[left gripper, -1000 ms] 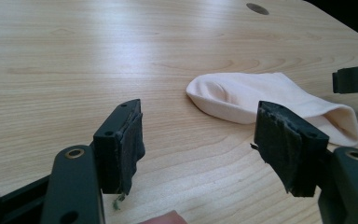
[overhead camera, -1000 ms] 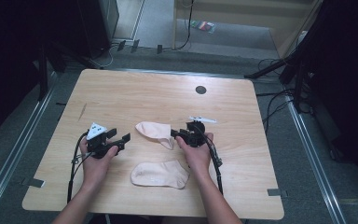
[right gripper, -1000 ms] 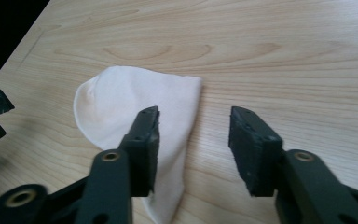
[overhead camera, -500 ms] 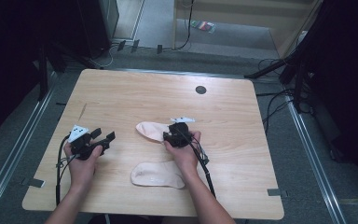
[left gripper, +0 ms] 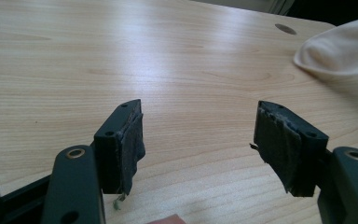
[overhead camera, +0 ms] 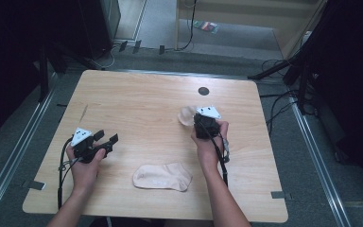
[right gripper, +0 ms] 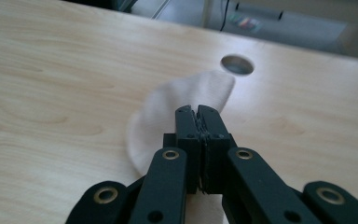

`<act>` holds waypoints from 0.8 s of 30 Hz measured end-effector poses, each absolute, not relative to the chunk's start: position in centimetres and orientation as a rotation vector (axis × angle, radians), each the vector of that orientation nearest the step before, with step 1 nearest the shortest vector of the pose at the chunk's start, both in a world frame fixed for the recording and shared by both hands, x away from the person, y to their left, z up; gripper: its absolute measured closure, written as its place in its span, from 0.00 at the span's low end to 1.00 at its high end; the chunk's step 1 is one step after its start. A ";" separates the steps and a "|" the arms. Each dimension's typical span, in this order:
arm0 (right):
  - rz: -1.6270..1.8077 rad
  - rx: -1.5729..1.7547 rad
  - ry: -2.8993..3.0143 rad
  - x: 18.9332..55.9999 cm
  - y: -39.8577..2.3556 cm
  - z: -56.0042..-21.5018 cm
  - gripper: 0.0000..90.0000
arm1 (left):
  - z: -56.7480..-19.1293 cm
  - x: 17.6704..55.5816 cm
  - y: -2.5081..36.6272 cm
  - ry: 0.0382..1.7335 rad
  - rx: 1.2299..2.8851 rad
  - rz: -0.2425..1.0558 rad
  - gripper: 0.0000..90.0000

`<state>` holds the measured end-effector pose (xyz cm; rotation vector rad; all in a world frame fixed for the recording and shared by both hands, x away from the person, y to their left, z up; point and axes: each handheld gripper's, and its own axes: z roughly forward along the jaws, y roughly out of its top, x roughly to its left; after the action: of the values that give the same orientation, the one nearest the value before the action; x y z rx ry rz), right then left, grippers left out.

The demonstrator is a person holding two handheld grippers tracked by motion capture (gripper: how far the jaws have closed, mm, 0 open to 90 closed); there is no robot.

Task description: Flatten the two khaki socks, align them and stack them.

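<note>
A pale sock (overhead camera: 186, 115) hangs bunched from my right gripper (overhead camera: 194, 122), raised a little off the wooden table (overhead camera: 137, 99) right of centre. Its jaws have just been closing and are now shut on the sock (right gripper: 168, 112), with the cloth pinched between the pads at the right gripper (right gripper: 197, 110). A second pale sock (overhead camera: 163, 176) lies flat near the front edge, in front of the right hand. At the left of the table my left gripper (overhead camera: 107, 136) is held low with its jaws apart and nothing between them (left gripper: 198, 128). The held sock (left gripper: 342, 51) shows far off to its right.
A round cable hole (overhead camera: 203, 91) sits in the tabletop just beyond the held sock, also seen as the hole (right gripper: 237, 64) past its tip. Cables trail from both grippers toward the front edge. Dark equipment and floor cables surround the table.
The right gripper moved left onto the flat sock, closed on it, then drew it right and up, so it now hangs bunched. The left hand shifted left and stayed open.
</note>
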<state>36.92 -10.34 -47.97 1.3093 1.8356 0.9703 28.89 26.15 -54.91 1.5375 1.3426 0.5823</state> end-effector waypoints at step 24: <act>1.174 1.334 2.175 38.1 -8.3 -52.1 0.70 | -55.0 28.9 25.9 1.327 1.560 0.588 0.37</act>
<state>38.06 -8.27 -52.13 1.3336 2.1747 1.1737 28.92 25.86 -54.98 1.5598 1.3272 0.5882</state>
